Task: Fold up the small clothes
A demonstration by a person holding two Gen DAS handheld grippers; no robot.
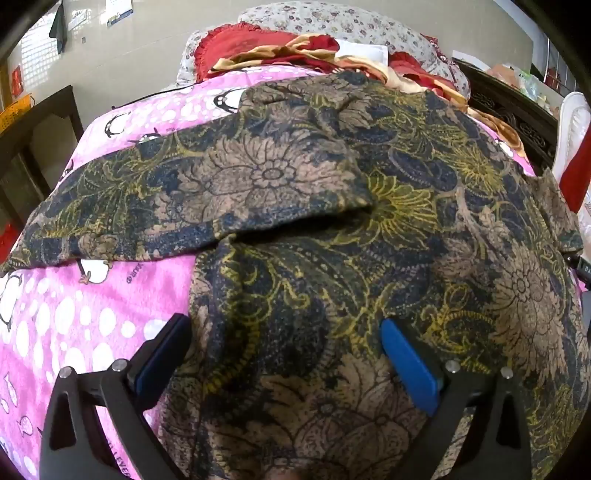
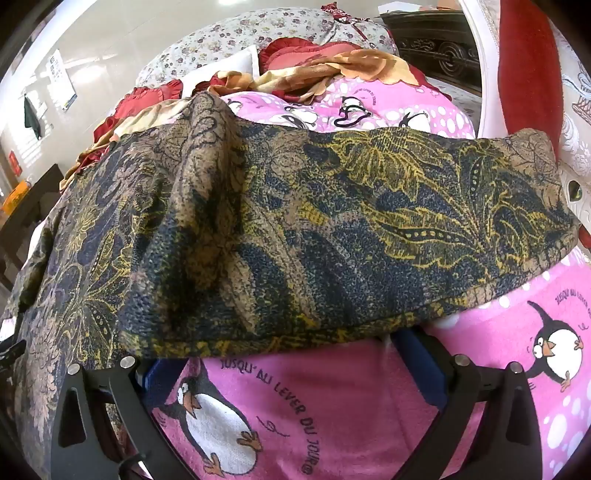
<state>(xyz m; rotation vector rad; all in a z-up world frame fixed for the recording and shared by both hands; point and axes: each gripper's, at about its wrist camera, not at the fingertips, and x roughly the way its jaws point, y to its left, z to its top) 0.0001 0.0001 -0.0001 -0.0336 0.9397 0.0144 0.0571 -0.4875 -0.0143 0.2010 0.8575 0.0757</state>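
On the bed [image 2: 369, 424], both hand-held grippers, left [image 1: 284, 343] and right [image 2: 284, 354], gape wide, holding nothing; I could pinch blanket with the floral garment [image 1: 332, 221].

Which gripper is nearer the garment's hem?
Right. The right gripper sits at the batik garment's hem, fingertips under it; the left gripper is open over the cloth's side edge.

Place: a bedroom in a home.
Bed: a pink fleece blanket printed with penguins [image 2: 317, 402] covers the mattress.
Beyond the blanket: flower-print pillows [image 1: 332, 22] and red ruffled cushions [image 1: 236, 40].
Beside the blanket: a dark carved wooden bed frame [image 1: 517, 110].
Behind the pillows: a pale tiled wall [image 1: 129, 55].
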